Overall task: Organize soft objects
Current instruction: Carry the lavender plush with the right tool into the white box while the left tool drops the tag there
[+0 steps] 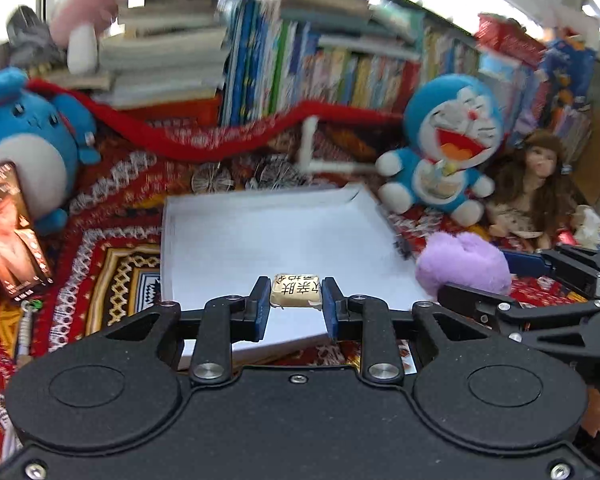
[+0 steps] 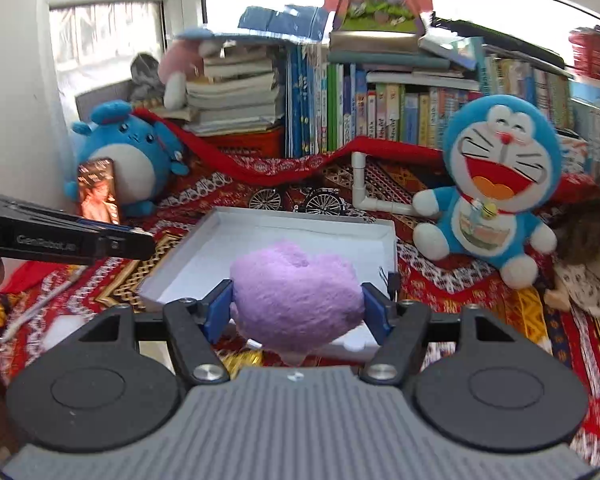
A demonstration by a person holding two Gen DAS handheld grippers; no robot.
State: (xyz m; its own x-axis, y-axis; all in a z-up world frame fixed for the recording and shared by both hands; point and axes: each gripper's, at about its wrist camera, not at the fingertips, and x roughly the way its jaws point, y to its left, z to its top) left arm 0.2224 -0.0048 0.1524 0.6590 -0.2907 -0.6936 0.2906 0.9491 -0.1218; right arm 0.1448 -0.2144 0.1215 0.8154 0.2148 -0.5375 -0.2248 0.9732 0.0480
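The patterned red cloth (image 2: 480,276) covers the whole work surface, and the big toys sit at its edges: the round blue plush (image 2: 130,152) on the left and the blue cat plush (image 2: 496,184) on the right, both propped against the books (image 2: 380,112). That leaves you the middle free.

There the shallow white box (image 2: 300,222) lies open, its floor bare. It reads as the place where the soft things are to be gathered, which is likely why you hold both grippers just over its near edge.

Your right gripper (image 2: 296,306) carries the purple fluffy toy (image 2: 296,296), both blue pads pressed into its sides. The jaws stand fairly wide because the toy is bulky, and its pile bulges around them. It hangs above the box's near rim, not yet resting inside.

Your left gripper (image 1: 296,300) has its jaws nearly together, clamped on the small cream squishy block (image 1: 296,291) with printed characters. It sits right at the fingertips, above the box floor, so a light release should drop it in.
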